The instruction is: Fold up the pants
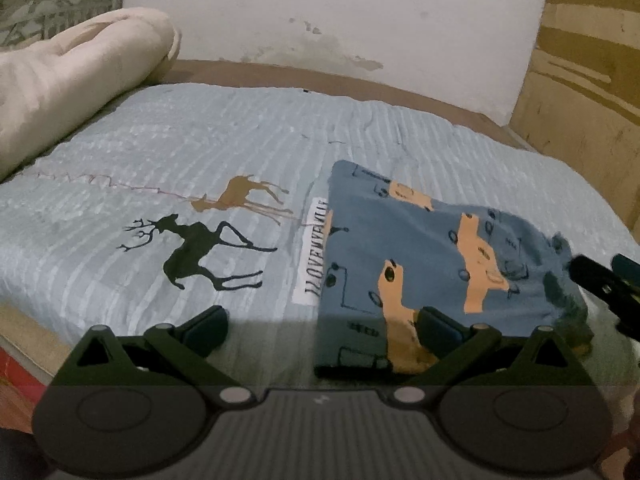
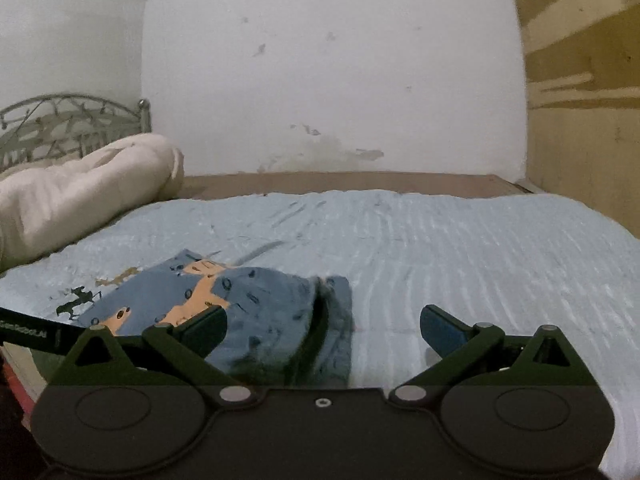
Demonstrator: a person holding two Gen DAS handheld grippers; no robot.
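Folded pants point(image 1: 432, 256), soft blue knit with orange patches and small dark prints, flat in a rough square on a ribbed pale-blue bedspread point(image 1: 200, 136) printed with deer. Cream rolled blanket point(image 1: 68, 76) at far left by a metal headboard. Left claw point(image 1: 320, 332) wide, nothing gripped, right finger over the pants' near edge. Right claw point(image 2: 324, 330) wide, empty, pants' bunched edge between and below its fingers.
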